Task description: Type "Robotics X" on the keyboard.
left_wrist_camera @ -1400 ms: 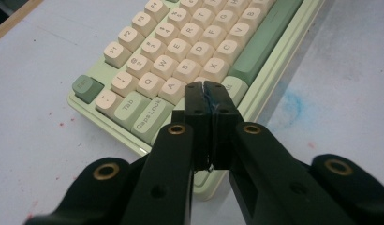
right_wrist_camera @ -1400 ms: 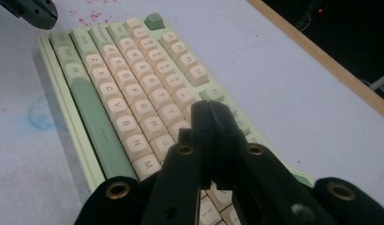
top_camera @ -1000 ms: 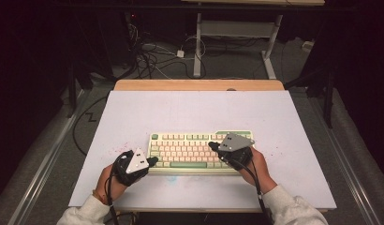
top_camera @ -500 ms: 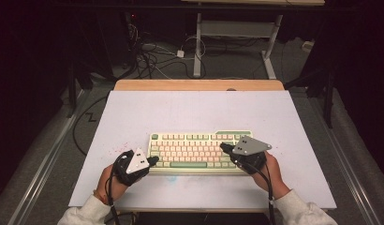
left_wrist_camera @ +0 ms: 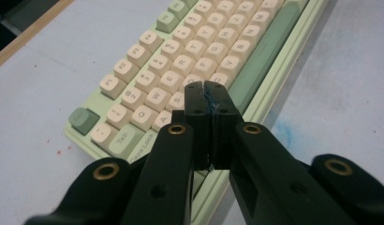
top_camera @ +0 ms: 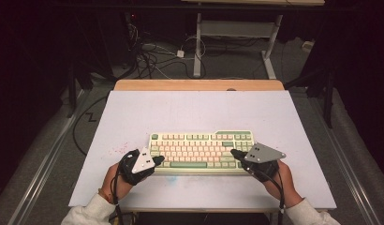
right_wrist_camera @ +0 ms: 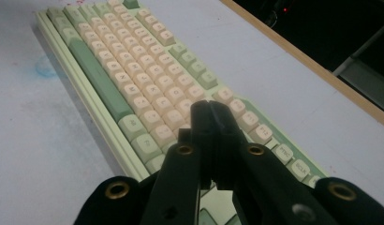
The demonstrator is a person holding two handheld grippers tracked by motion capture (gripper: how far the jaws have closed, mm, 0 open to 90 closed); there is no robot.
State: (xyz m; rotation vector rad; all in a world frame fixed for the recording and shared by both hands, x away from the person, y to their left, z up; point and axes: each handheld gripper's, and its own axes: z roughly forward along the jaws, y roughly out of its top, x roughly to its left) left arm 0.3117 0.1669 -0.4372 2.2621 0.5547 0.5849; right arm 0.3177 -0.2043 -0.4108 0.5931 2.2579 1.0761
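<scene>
A pale green keyboard with cream and green keys lies near the front of the white table. My left gripper hovers at the keyboard's left front corner, jaws shut with nothing between them; its tips sit over the lower letter rows of the keyboard. My right gripper is over the right part of the key field, also shut and empty. In the right gripper view its tips hang above cream keys of the keyboard, left of the green key cluster.
The white table top has a wooden strip along its far edge. Faint red specks mark the surface left of the keyboard, and a blue smudge lies near its front. Cables and desk legs stand on the floor beyond.
My right gripper has shifted to the right and slightly toward the front along the keyboard. The left gripper has stayed put.
</scene>
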